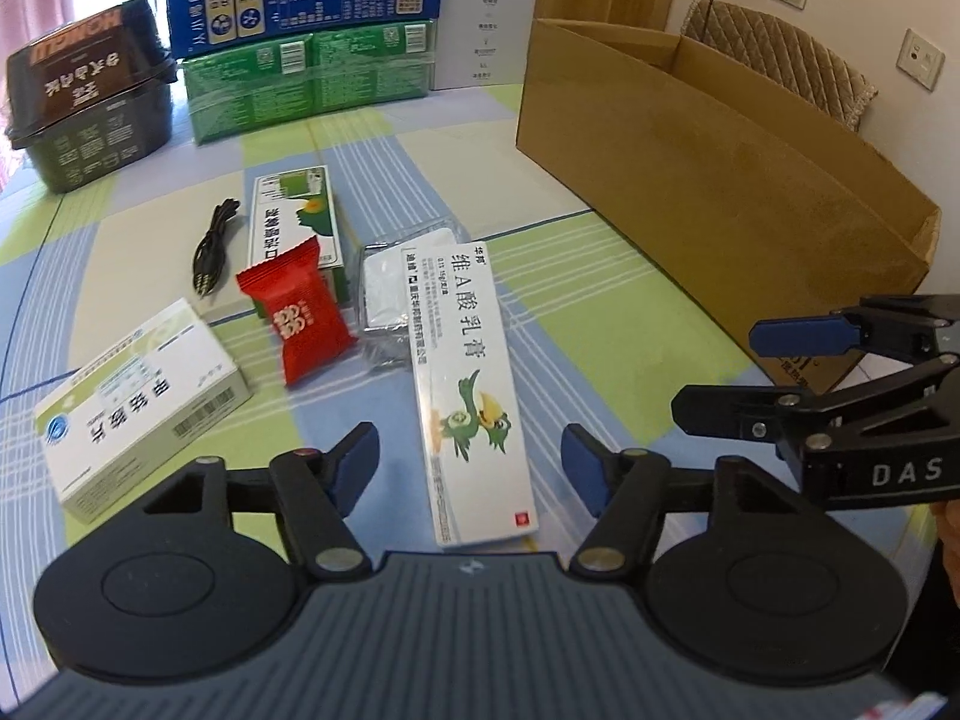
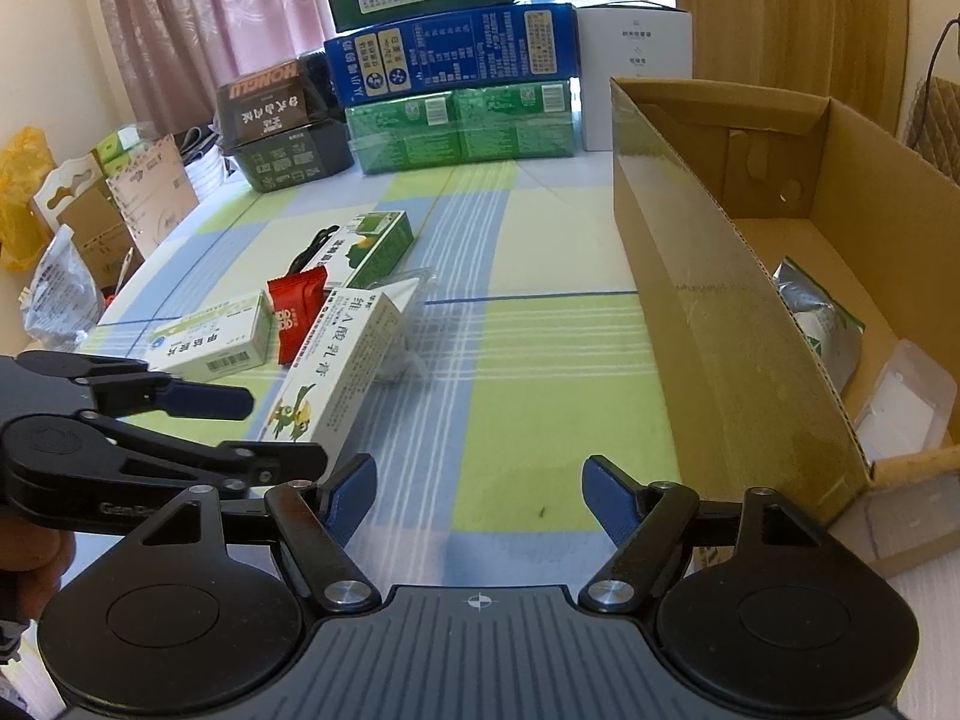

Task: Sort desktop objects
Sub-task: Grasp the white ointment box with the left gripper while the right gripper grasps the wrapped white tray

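We see the left gripper part open astride a long white box, not touching. The right gripper hangs part open, empty, beside the cardboard box.

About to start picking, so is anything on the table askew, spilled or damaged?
Nothing spilled or damaged. The small items lie in a loose heap: the long white ointment box rests tilted across a clear plastic packet, and the red candy wrapper leans on the green-and-white box.

Clear packet half hidden beneath ointment box (contents unreadable)
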A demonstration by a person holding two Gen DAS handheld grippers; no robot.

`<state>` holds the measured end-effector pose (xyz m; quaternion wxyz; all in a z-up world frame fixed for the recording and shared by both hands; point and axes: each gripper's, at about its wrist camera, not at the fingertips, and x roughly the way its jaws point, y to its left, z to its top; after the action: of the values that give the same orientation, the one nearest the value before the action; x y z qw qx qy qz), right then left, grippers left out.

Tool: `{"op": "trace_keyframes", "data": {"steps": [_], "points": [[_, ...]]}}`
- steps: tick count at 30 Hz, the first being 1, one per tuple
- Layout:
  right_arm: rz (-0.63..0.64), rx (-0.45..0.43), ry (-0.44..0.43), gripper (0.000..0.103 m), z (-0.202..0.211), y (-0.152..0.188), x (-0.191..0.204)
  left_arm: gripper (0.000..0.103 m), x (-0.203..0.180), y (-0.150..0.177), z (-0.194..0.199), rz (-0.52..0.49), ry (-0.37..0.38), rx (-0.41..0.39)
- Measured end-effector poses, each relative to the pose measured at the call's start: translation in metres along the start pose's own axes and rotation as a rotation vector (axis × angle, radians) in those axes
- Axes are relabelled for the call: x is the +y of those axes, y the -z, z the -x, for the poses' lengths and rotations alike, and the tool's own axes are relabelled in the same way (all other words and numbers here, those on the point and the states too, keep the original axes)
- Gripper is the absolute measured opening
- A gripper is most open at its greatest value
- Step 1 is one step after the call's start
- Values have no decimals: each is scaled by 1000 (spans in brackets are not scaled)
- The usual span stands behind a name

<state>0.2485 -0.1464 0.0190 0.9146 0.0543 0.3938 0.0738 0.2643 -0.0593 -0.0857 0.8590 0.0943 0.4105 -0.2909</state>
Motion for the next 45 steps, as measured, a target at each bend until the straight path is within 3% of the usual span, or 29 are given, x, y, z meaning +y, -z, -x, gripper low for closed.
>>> {"op": "trace_keyframes", "data": {"steps": [3, 6, 10, 17, 24, 42, 45], "points": [[-4, 4, 2, 74, -3, 0, -1, 55, -1, -3, -8, -14, 8, -3], [-4, 9, 4, 74, -6, 0, 0, 36, 1, -5, -13, -13, 18, -7], [14, 19, -12, 74, -9, -2, 4, 33, 7, -2, -8, -9, 14, -7], [49, 27, -35, 74, -26, -13, 22, 32, 35, 18, 19, 1, -60, -4], [48, 31, -42, 74, -55, -27, 41, 32, 68, 32, 36, 87, -149, -21], [37, 59, -13, 74, -134, -57, 66, 33, 70, 35, 23, 147, -123, -24], [45, 63, -13, 58, -131, -55, 64, 33, 68, 36, 23, 136, -126, -15]]}}
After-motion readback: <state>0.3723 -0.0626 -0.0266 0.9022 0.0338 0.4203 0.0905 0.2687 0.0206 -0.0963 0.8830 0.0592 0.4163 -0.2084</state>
